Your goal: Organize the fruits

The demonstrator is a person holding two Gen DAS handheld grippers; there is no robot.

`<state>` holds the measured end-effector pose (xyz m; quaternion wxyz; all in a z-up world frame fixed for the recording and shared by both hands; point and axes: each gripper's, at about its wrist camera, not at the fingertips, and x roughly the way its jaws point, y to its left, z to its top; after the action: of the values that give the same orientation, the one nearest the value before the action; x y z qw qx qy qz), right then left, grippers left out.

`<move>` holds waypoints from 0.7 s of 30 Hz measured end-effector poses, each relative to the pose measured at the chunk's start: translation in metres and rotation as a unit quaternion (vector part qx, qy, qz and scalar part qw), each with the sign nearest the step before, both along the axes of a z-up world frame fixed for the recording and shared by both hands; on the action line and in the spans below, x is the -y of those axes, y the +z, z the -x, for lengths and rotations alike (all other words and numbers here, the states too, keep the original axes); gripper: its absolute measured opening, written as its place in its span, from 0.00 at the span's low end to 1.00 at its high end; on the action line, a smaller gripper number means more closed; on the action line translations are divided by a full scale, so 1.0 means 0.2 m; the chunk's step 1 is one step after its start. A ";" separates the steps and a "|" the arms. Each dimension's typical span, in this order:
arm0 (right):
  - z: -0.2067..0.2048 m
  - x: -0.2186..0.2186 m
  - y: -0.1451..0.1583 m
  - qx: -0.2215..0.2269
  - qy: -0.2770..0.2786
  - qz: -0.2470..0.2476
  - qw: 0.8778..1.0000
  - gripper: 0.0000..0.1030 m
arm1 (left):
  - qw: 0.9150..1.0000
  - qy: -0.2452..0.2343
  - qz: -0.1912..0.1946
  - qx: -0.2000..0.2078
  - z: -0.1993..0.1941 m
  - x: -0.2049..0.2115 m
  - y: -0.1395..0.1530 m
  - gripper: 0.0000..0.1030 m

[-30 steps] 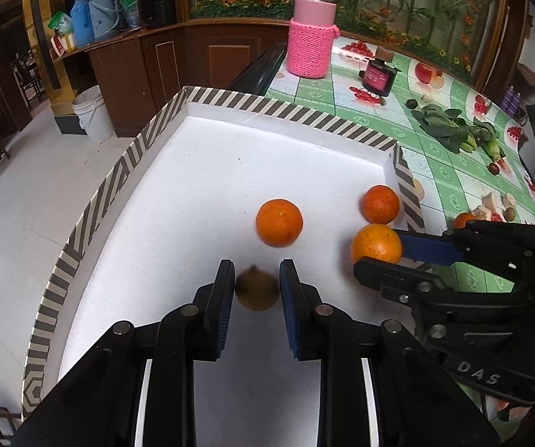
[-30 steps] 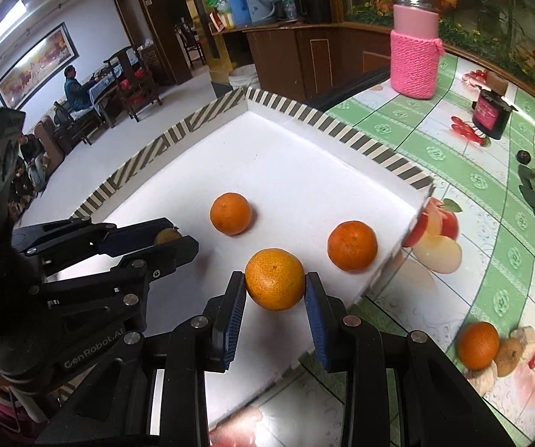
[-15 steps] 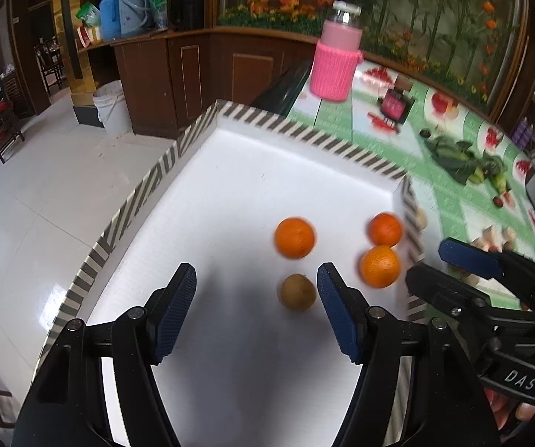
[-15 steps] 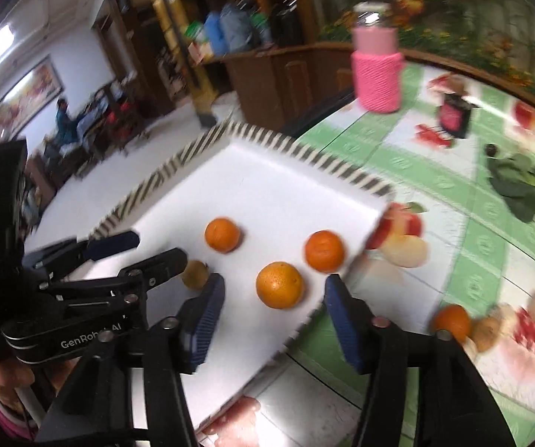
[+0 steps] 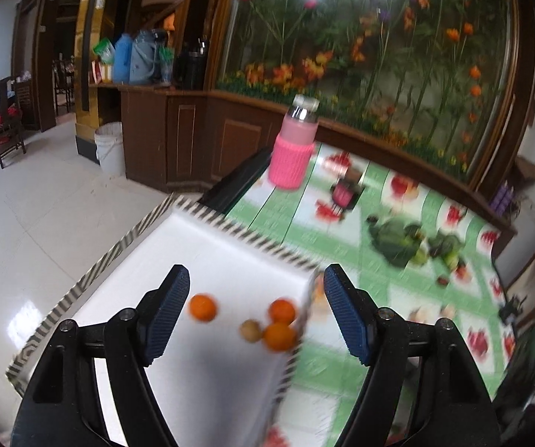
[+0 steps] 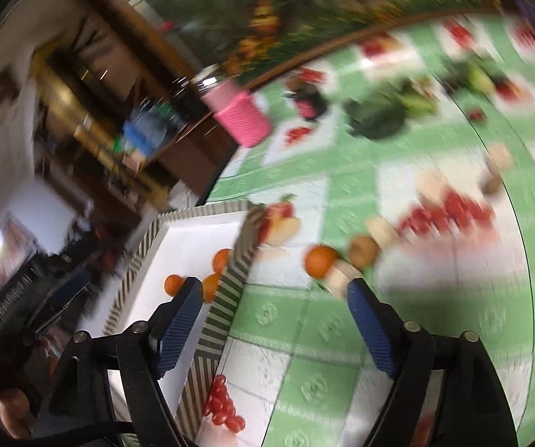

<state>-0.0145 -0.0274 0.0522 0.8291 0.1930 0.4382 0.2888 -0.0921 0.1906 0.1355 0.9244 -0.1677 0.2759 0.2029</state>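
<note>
A white tray with a striped rim holds three oranges, one apart at the left and two together at the right, and a brown kiwi beside those two. My left gripper is wide open and empty, raised well above the tray. In the right wrist view the tray lies at the lower left with oranges in it. My right gripper is wide open and empty above the tray's right rim. On the table lie another orange and a brown kiwi.
A pink-sleeved bottle stands at the table's far edge. A small dark jar and leafy greens lie on the green fruit-print tablecloth. The floor drops off left of the tray. The right wrist view is motion-blurred.
Both grippers opened, letting go of the kiwi and an orange in the tray, then lifted away. The right gripper swung right toward the table.
</note>
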 end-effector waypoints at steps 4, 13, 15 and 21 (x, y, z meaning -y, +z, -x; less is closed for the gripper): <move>0.01 0.18 -0.11 -0.068 -0.075 -0.071 0.992 0.83 | 0.999 0.023 -0.014 0.039 -0.03 0.11 0.08 0.77; 0.00 0.38 -0.17 -0.104 -0.104 -0.168 0.975 0.84 | 0.995 0.022 -0.051 0.083 -0.07 0.40 0.15 0.77; 0.00 0.40 -0.16 -0.101 -0.100 -0.187 0.972 0.85 | 0.994 0.019 -0.064 0.090 -0.08 0.46 0.17 0.77; -0.01 0.42 -0.14 -0.105 -0.096 -0.218 0.966 0.86 | 0.993 0.008 -0.072 0.092 -0.09 0.56 0.15 0.80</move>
<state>-0.0130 -0.1123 0.0248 0.7403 0.4389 0.4286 0.2748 -0.0747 0.0786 0.1653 0.9539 -0.1212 0.1728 0.2133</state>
